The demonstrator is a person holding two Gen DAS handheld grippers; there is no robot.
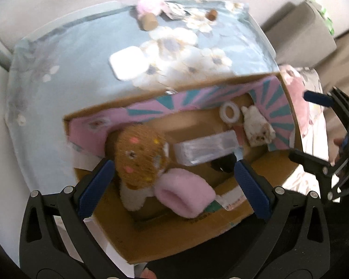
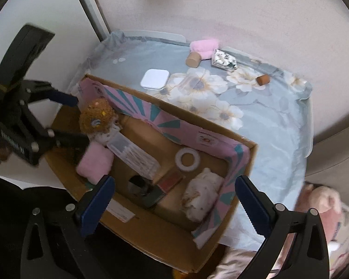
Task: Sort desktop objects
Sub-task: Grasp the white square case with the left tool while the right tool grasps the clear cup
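Matt corrugated cardboard box (image 2: 221,239), fuzzy pink cloth roll (image 2: 94,164), knitted brown plush head (image 1: 139,157), clear glossy plastic case (image 1: 204,147), smooth wooden cylinder (image 2: 193,58), printed floral tablecloth (image 2: 267,121)

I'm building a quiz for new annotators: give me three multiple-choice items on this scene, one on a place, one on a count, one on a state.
1. Where is the white ring?
A. inside the cardboard box
B. on the tablecloth
C. in a tool

2. How many wooden cylinders lie on the tablecloth?
A. one
B. two
C. four

3. The right tool is:
A. shut on a toy
B. open, holding nothing
C. shut and empty

Answers: A, it lies on the box floor; B, one beside the pink fluffy piece, one farther right; B, its fingers stand apart over the box.
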